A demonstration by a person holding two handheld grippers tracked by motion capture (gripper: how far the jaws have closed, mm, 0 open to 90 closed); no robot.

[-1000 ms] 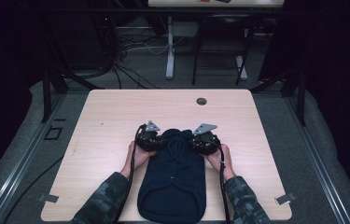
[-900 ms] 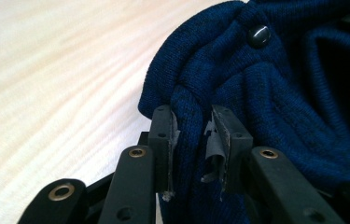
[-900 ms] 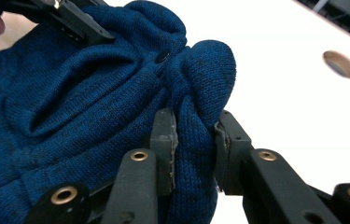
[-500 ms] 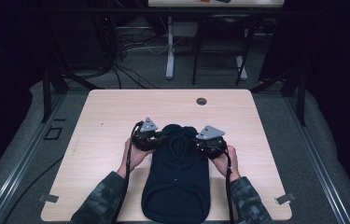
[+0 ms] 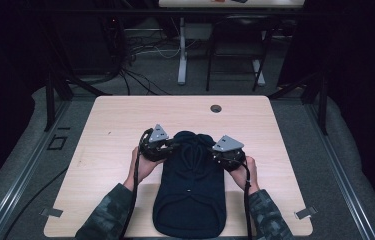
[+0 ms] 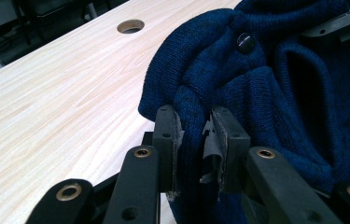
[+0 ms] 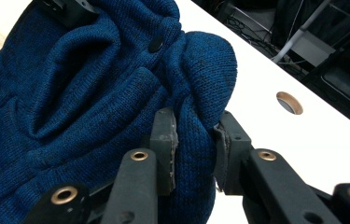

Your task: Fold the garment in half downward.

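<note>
Sweater point(image 5: 191, 190), dark navy knit, is lying on the light wood table point(image 5: 110, 125) toward the near edge, roughly centred side to side. Its long axis runs near-to-far: the hem end sits at the person's edge of the table and the neck end points away, toward the round cable hole point(image 5: 216, 108) at the far side. The body looks pretty flat and smooth, but the far end is bunched up into folds where it's being pinched from both sides.

Close up it's a chunky ribbed-looking knit, deep blue, with a small dark button point(image 6: 244, 42) near the collar area.

Left gripper point(image 5: 167, 146) is at the far-left corner of the garment, jaws clamped down on a fold of the knit; you can see the fabric squeezed between the two pads in the left gripper view, and one pad's tape lining is a bit ragged. Right gripper point(image 5: 216, 152) is doing the same thing on the far-right corner, a thick fold wedged tight between its jaws. Both hands come in from the near edge, camo sleeves point(image 5: 106, 220) on either side of the sweater.
</note>
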